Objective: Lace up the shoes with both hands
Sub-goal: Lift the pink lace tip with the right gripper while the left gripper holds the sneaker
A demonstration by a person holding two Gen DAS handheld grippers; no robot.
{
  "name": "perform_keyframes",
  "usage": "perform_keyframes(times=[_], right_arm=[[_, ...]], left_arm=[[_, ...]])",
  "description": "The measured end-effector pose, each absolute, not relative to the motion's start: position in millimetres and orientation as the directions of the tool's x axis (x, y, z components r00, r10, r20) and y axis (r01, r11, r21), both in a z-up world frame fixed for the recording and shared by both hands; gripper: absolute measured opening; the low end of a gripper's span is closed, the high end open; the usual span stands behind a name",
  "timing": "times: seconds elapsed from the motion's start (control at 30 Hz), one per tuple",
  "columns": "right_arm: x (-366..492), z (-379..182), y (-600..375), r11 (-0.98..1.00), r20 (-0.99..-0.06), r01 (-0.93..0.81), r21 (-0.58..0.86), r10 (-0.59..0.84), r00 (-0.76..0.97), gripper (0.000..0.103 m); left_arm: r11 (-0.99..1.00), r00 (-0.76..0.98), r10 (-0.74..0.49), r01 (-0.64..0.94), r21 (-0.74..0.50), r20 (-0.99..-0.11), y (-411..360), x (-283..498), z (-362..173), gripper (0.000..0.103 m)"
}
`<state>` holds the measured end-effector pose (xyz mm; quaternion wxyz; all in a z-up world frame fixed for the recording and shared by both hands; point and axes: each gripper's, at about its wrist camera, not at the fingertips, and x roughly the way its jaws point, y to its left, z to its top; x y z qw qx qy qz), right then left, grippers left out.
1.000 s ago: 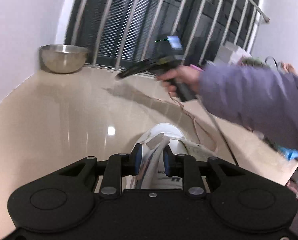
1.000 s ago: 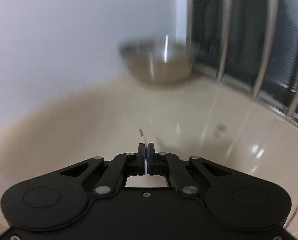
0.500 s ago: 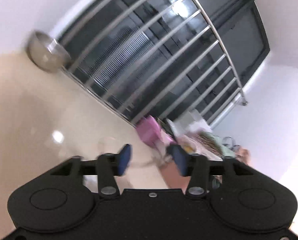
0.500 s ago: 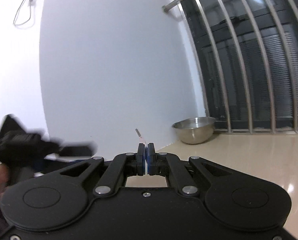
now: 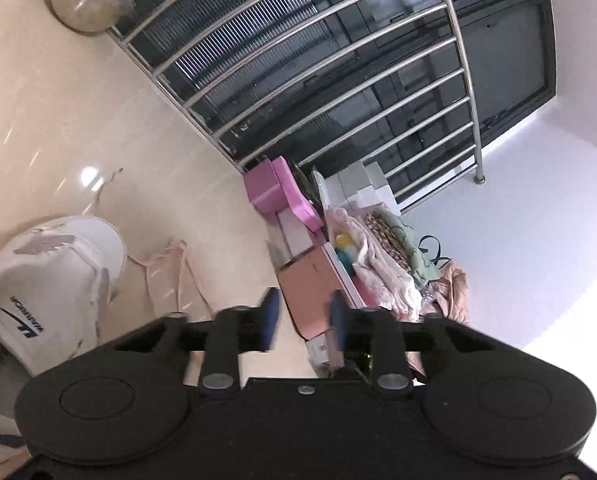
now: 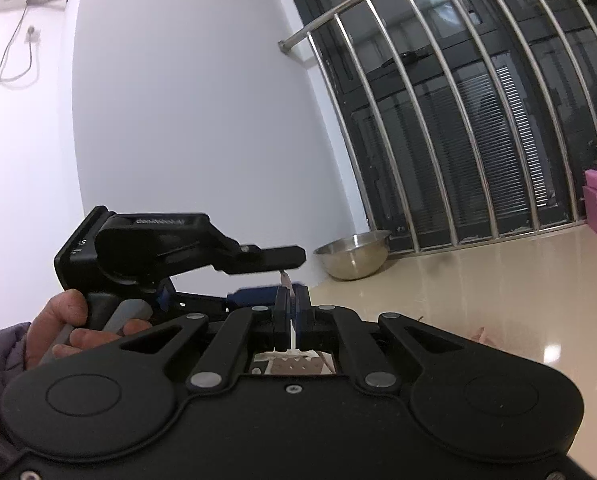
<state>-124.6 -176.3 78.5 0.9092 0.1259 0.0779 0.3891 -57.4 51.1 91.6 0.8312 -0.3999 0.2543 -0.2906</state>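
A white sneaker [image 5: 46,280] lies at the left of the left wrist view on the beige floor, with its pale pink lace [image 5: 170,268] trailing loose beside the toe. My left gripper [image 5: 302,320] is open and empty, lifted above and to the right of the shoe. My right gripper [image 6: 292,312] is shut on the lace end [image 6: 285,280], whose tip sticks up above the pads. The left gripper [image 6: 274,258] also shows in the right wrist view, held in a hand, its fingers right at the lace tip. A bit of the shoe [image 6: 290,364] shows under the right gripper.
A steel bowl [image 5: 86,0] sits by the metal window railing [image 5: 298,80]; it also shows in the right wrist view [image 6: 352,256]. Pink boxes [image 5: 282,196], cardboard and piled cloth [image 5: 382,256] stand along the wall at the right.
My left gripper let go of the shoe tongue, opened, lifted and swung over to the right gripper. My right gripper rose with the lace end held.
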Motion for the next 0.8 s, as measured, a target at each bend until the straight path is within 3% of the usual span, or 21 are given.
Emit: perform_keyframes(times=[0.2,0.43,0.5,0.57,0.6,0.7,0.73,0.77,0.8], right_arm=[[-126.6,76.3,-176.9,0.653,-0.033,-0.698,0.292,0.737,0.676,0.005],[-124.7,70.3,-180.8,0.673,-0.053,-0.68,0.292,0.721,0.691,0.007],[-123.9,69.0,-179.8,0.677,-0.057,-0.677,0.289,0.718,0.693,0.016],[-123.2,69.2,-177.8,0.674,-0.05,-0.678,0.293,0.719,0.693,0.039],[-122.8,69.3,-176.7,0.673,-0.046,-0.679,0.294,0.719,0.693,0.04],[-122.7,72.9,-169.1,0.675,-0.047,-0.686,0.271,0.721,0.691,0.029],[-122.6,74.1,-166.7,0.676,-0.046,-0.688,0.264,0.721,0.691,0.014],[-123.3,74.3,-166.1,0.681,-0.04,-0.684,0.262,0.716,0.697,0.008],[-124.0,74.5,-165.6,0.686,-0.033,-0.68,0.26,0.71,0.704,0.008]], left_arm=[[0.523,0.699,-0.693,0.318,-0.791,-0.177,39.6,-60.2,99.9,0.002],[0.543,0.703,-0.68,0.293,-0.787,-0.208,32.6,-58.7,94.9,0.001],[0.542,0.698,-0.684,0.29,-0.789,-0.213,30.8,-58.7,94.2,0.002],[0.541,0.691,-0.689,0.292,-0.788,-0.217,28.5,-58.6,94.5,0.002],[0.546,0.688,-0.692,0.298,-0.783,-0.22,26.7,-59.3,95.3,0.002],[0.559,0.68,-0.698,0.322,-0.764,-0.225,22.0,-62.7,98.0,0.002],[0.564,0.679,-0.698,0.328,-0.758,-0.226,20.5,-63.4,99.1,0.002],[0.569,0.679,-0.698,0.333,-0.752,-0.227,19.0,-64.1,100.3,0.002],[0.568,0.679,-0.699,0.337,-0.751,-0.225,18.5,-64.7,101.1,0.002]])
